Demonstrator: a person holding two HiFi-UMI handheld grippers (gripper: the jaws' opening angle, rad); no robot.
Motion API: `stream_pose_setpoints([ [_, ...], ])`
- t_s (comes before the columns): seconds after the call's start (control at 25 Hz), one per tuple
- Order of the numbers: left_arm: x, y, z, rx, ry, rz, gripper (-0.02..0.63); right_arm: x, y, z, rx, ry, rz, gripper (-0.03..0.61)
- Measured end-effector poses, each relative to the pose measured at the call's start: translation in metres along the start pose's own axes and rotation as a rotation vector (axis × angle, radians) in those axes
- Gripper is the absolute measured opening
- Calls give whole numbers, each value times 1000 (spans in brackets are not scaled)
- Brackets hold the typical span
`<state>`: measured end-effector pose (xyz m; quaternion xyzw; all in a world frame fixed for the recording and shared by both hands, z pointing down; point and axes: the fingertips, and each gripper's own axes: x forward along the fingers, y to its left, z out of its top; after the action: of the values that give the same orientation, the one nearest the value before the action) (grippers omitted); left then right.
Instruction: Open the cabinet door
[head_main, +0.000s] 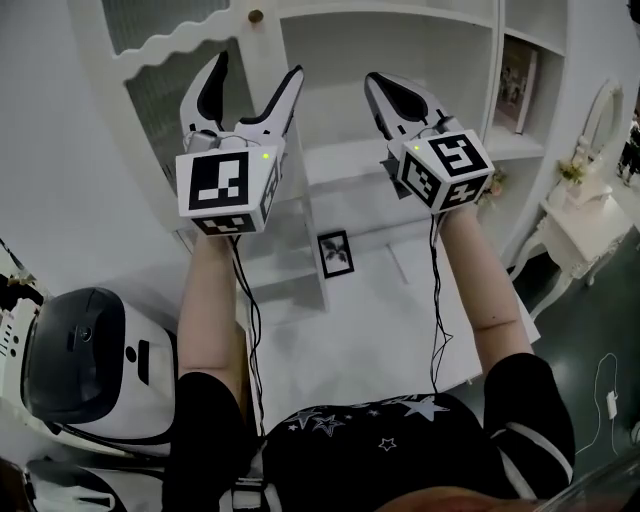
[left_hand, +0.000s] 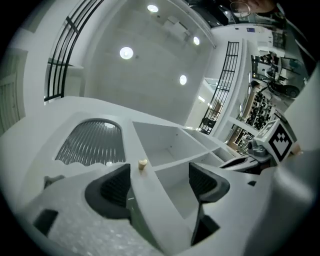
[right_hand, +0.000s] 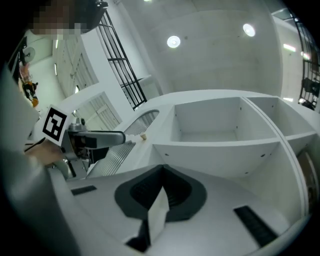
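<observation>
A white cabinet (head_main: 400, 60) with open shelves stands before me. At its left is the cabinet door (head_main: 175, 90), shut, with a ribbed glass panel (left_hand: 92, 142) and a small tan knob (head_main: 256, 16) on its right stile. My left gripper (head_main: 260, 66) is raised just below the knob, jaws open and nothing between them. In the left gripper view the knob (left_hand: 142, 163) shows beyond the gap, nearer the left pad, and the left gripper (left_hand: 160, 181) does not touch it. My right gripper (head_main: 378, 85) hovers shut and empty before the open shelves. The right gripper view shows the right gripper (right_hand: 160, 192) with its pads together.
A framed photo (head_main: 335, 252) stands on a low shelf, and a picture (head_main: 515, 85) leans on a right shelf. A white rounded machine (head_main: 90, 360) sits at lower left. A white dressing table (head_main: 580, 215) is at the far right. Black cables run along both forearms.
</observation>
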<state>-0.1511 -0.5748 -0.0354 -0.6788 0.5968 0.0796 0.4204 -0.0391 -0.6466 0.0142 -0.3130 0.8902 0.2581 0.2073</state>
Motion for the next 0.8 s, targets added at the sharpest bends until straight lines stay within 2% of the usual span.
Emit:
stream_pose_setpoints([
  [0.08, 17, 7, 5, 19, -3, 15, 350, 8, -3, 5, -14, -21, 15, 6],
  [0.16, 31, 15, 8, 36, 2, 37, 277, 14, -6, 11, -34, -44, 27, 6],
  [0.2, 38, 18, 9, 48, 4, 46, 264, 17, -7, 13, -43, -53, 33, 6],
  [0.36, 56, 31, 7, 103, 28, 119, 240, 23, -14, 15, -54, -73, 54, 6],
  [0.44, 62, 38, 5, 104, 39, 154, 200, 24, -19, 16, -49, -82, 58, 6],
  [0.56, 67, 43, -2, 114, 60, 171, 195, 25, -22, 13, -44, -89, 63, 6],
  [0.64, 68, 47, -3, 139, 63, 200, 148, 24, -24, 11, -36, -89, 64, 6],
  [0.8, 69, 50, -2, 129, 55, 258, 130, 21, -28, 5, -24, -83, 71, 6],
])
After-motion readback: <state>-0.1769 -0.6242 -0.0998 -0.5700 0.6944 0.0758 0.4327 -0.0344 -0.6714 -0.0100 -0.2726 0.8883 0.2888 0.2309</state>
